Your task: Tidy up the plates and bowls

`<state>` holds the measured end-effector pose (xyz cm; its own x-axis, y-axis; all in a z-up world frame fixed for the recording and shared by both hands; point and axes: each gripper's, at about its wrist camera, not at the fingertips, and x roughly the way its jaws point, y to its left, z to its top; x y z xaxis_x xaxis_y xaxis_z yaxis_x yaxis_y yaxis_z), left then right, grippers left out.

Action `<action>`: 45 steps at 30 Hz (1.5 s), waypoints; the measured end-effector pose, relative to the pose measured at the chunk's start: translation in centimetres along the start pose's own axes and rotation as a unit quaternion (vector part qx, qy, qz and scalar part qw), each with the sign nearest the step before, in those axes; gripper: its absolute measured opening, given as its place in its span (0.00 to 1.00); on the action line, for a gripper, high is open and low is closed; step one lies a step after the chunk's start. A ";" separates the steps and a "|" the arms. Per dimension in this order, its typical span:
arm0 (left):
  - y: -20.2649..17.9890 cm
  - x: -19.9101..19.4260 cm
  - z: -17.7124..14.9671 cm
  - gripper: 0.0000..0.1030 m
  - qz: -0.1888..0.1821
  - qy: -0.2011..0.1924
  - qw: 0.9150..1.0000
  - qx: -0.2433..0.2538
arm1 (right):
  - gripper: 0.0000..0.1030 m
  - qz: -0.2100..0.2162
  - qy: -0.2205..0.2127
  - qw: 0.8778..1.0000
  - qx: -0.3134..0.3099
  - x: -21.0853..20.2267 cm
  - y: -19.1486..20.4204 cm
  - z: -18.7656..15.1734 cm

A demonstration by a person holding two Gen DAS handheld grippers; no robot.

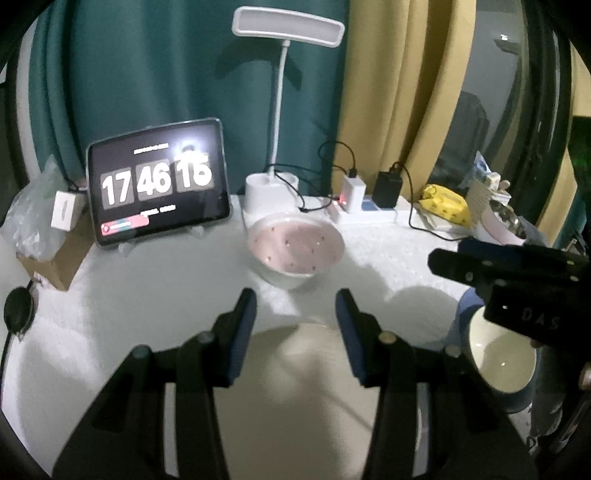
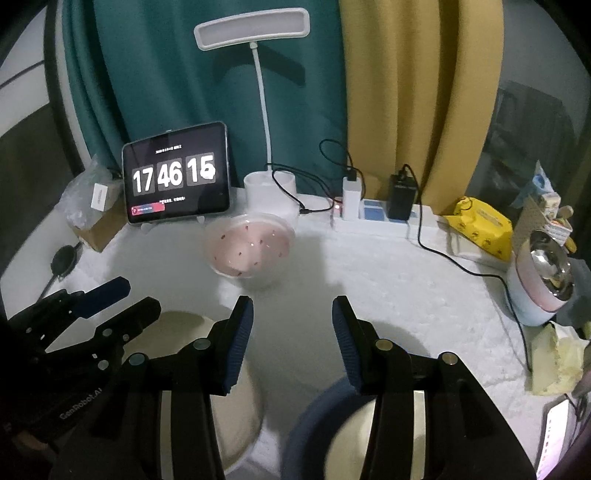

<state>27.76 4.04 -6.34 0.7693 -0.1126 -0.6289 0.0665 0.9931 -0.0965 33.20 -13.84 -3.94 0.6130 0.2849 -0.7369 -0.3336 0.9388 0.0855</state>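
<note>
Lower centre of left view: cream plate (image 1: 295, 387), plain, below spread left claw (image 1: 295, 306). Lower right of right view: blue-rimmed cream bowl (image 2: 306, 417) under spread, empty right claw (image 2: 293, 314).

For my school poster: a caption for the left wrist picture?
Open left gripper above a cream round plate, facing a pink speckled bowl.

I am working at a home desk. Teal and yellow curtains (image 2: 280, 92) hang behind a desk lamp (image 2: 255, 33), clock tablet (image 2: 177, 173) and power strip (image 2: 380, 216).
</note>
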 end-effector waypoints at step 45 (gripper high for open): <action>7.3 16.4 4.6 0.44 -0.060 0.138 0.988 -0.040 | 0.28 -0.042 0.069 0.964 0.254 14.2 0.6 2.4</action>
<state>43.74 9.64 -13.79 0.5564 -0.2451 -0.7940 0.0887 0.9676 -0.2365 43.42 -8.80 -12.70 0.5093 0.2092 -0.8348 0.1277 0.9409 0.3136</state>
